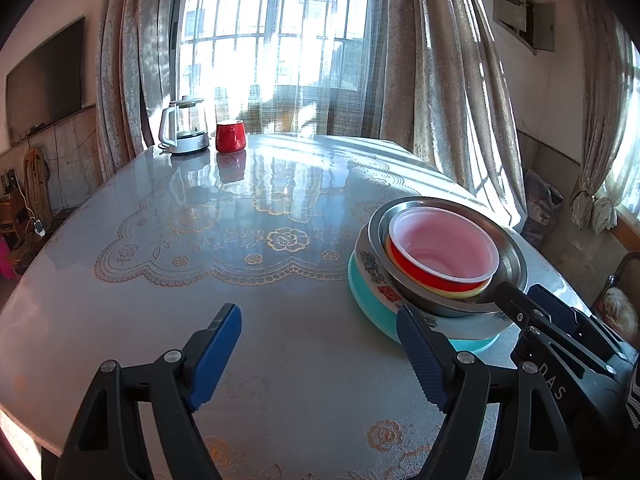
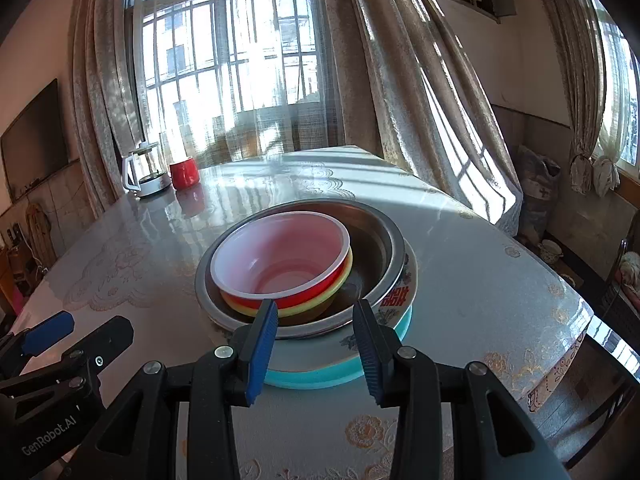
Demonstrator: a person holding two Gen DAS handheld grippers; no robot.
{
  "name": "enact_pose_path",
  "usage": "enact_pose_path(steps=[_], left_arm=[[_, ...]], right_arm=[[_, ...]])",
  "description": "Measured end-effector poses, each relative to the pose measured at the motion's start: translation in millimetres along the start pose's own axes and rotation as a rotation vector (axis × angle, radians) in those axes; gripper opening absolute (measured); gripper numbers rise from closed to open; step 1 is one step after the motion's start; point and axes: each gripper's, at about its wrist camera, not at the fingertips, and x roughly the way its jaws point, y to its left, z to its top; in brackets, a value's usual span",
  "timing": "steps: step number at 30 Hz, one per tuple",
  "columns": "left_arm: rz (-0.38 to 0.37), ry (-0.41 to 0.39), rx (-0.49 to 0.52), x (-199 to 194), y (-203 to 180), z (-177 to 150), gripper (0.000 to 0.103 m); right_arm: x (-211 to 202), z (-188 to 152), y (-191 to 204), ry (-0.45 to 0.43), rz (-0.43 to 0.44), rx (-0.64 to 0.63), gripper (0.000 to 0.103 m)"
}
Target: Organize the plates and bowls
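Left gripper [image 1: 320, 352] nearest the lens, jaws spread wide, nothing between them — only bare table [image 1: 280, 360] beneath. Its right finger [image 1: 420, 356] overlaps the near-left edge of the stack in this view; whether it touches, I cannot tell.

Right gripper [image 2: 316, 344] also open, empty, its two blue pads [image 2: 262, 354] pointing at the near rim of the stack, either side of it in view. Contact with the rim not clear.

The stack sits toward the table's right side, near the front edge. From bottom up:
- teal plate [image 2: 340, 376], flat on the table
- white patterned plate [image 2: 400, 292] with red characters on its rim
- steel bowl [image 2: 376, 248], wide and shallow
- yellow bowl [image 2: 344, 276], only a band of rim showing
- red bowl [image 2: 280, 256], white inside, nested on top, upright, shifted to the left within the steel bowl

Far end of the table, well apart from the stack — a glass kettle [image 1: 184, 126] and just beside it a red mug [image 1: 229, 135]. Curtains [image 1: 432, 80] and a barred window [image 1: 272, 32] behind.
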Motion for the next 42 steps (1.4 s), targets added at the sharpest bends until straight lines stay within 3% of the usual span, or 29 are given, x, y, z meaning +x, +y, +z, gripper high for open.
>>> enact_pose_path(steps=[42], left_arm=[[0.002, 0.0, 0.033, 2.0, -2.3, -4.0, 0.084]], right_arm=[[3.8, -3.4, 3.2, -0.001, 0.009, 0.008, 0.039]])
